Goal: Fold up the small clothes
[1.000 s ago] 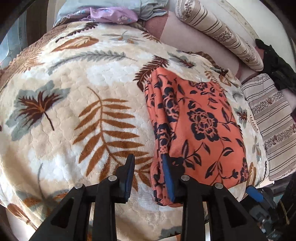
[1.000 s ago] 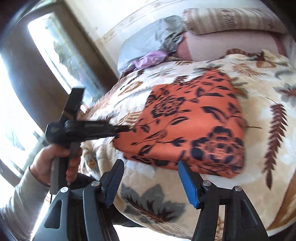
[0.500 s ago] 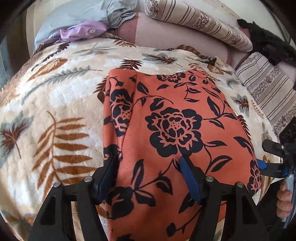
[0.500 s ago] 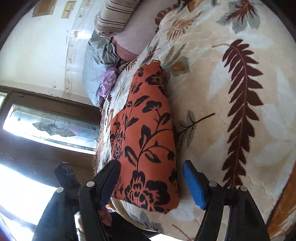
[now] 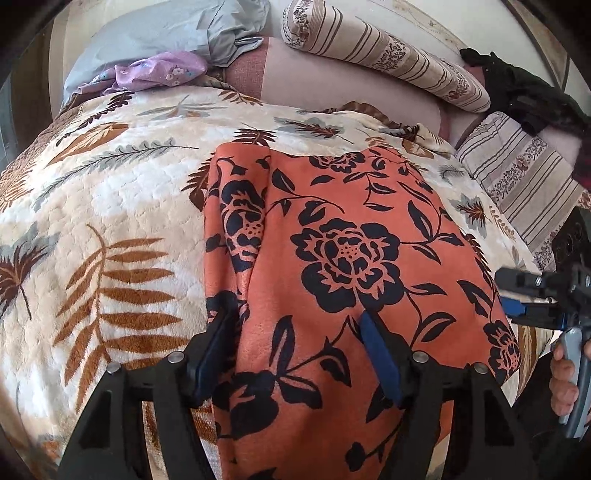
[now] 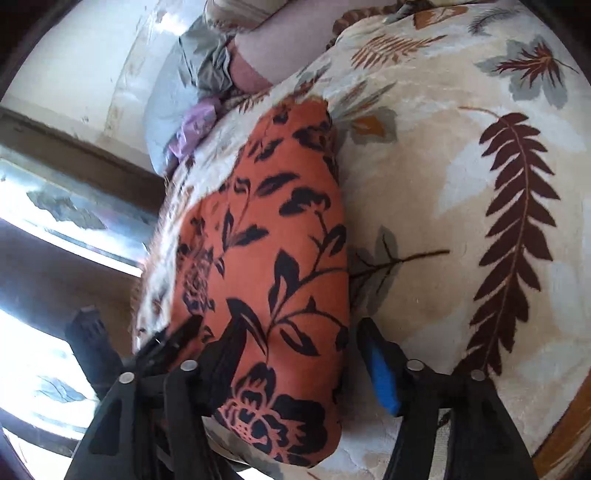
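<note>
An orange garment with a black flower print (image 5: 343, 254) lies folded into a flat rectangle on the leaf-patterned blanket (image 5: 110, 221). My left gripper (image 5: 295, 354) is open, its jaws straddling the garment's near left edge. My right gripper (image 6: 295, 358) is open, its jaws either side of the garment's (image 6: 280, 266) near end. The right gripper also shows in the left wrist view (image 5: 532, 299) at the garment's right edge.
A grey pillow (image 5: 166, 33) and a purple cloth (image 5: 159, 70) lie at the head of the bed. Striped cushions (image 5: 388, 55) and a dark cloth (image 5: 528, 96) lie at the far right. A window (image 6: 55, 229) stands to the left in the right wrist view.
Both grippers have closed in on the garment. The left moved right from the blanket onto its near edge and opened wider. The right swung round to its end.
</note>
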Available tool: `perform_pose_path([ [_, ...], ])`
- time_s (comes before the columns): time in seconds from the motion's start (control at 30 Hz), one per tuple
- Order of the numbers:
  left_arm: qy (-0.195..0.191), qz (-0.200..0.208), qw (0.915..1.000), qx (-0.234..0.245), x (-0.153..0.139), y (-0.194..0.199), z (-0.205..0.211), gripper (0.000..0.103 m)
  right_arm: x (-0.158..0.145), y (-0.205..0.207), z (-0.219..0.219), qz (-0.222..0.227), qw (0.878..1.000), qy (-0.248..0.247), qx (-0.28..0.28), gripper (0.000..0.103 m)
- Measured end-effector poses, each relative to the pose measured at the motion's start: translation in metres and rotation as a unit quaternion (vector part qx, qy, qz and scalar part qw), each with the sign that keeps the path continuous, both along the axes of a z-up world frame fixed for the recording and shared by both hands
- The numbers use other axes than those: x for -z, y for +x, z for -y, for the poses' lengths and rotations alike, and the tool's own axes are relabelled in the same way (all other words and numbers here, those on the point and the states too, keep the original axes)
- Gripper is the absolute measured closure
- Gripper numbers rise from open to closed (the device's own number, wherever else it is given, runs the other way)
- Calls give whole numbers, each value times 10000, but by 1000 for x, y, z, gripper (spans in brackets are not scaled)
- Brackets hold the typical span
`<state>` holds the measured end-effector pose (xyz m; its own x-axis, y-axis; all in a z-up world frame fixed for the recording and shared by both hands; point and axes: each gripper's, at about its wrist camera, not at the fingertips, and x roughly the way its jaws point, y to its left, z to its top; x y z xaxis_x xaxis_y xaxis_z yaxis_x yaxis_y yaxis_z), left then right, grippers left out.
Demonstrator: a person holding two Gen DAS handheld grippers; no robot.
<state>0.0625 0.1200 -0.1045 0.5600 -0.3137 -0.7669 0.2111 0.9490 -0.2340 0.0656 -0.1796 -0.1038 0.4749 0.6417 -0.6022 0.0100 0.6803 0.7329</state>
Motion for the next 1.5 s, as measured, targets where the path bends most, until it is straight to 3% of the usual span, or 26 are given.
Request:
perform_pose_path([
  [0.13, 23, 18, 10000, 1, 0, -1, 1, 31, 4, 35, 16, -155, 9982, 564, 155, 27],
  [0.23, 12, 18, 10000, 5, 0, -1, 1, 31, 29, 67, 7, -683, 9953, 688, 18, 31],
  [0.27, 21, 18, 10000, -2, 0, -1, 1, 31, 26, 70, -2, -691, 9962, 504, -137, 61],
  [0.37, -46, 4, 10000, -12, 0, -1, -1, 31, -15, 54, -27, 46, 9956, -858, -364, 65],
  [0.43, -50, -6, 10000, 3, 0, -1, 0, 31, -7, 56, -35, -86, 9903, -1330, -388, 64],
  [0.47, -21, -1, 10000, 2, 0, 0, 1, 31, 0, 60, -33, -211, 9911, -1268, -337, 57],
  [0.5, -14, 2, 10000, -6, -1, -1, 1, 31, 2, 61, -28, -232, 9944, -1006, -229, 55],
  [0.57, -52, -3, 10000, -11, -1, -1, 0, 31, 0, 61, -19, -166, 9987, -457, -122, 35],
  [0.73, -56, -14, 10000, -8, -1, -1, 0, 31, -5, 82, -12, -80, 9997, -129, 173, 26],
  [0.8, -62, -16, 10000, -3, -1, -1, 0, 31, 6, 99, -12, -269, 9995, -44, 174, 26],
  [0.83, -68, -17, 10000, -1, -1, -1, 0, 31, 14, 106, -14, -401, 9991, -53, 87, 32],
  [0.87, -79, -16, 10000, 1, -1, -1, 0, 31, 16, 110, -19, -493, 9985, -212, -57, 59],
  [0.93, -101, -21, 9999, 4, -1, -1, -1, 31, 4, 106, -32, -285, 9960, -843, -127, 60],
  [1.03, -82, -21, 10000, 13, 0, 0, 0, 31, 5, 105, -40, -223, 9922, -1226, -90, 59],
  [1.13, -83, -15, 10000, 13, 0, 0, -1, 31, 0, 101, -36, -190, 9935, -1117, 97, 46],
  [1.27, -106, -15, 9999, 11, 0, 0, -1, 31, -32, 76, -35, 299, 9882, -1495, 146, 44],
  [1.4, -108, 10, 9999, -2, 0, 0, -1, 31, -67, 38, -36, 884, 9888, -1200, 21, 41],
  [1.5, -119, 61, 9999, -12, 1, -2, -2, 31, -59, 21, -50, 820, 9918, -835, -521, 32],
])
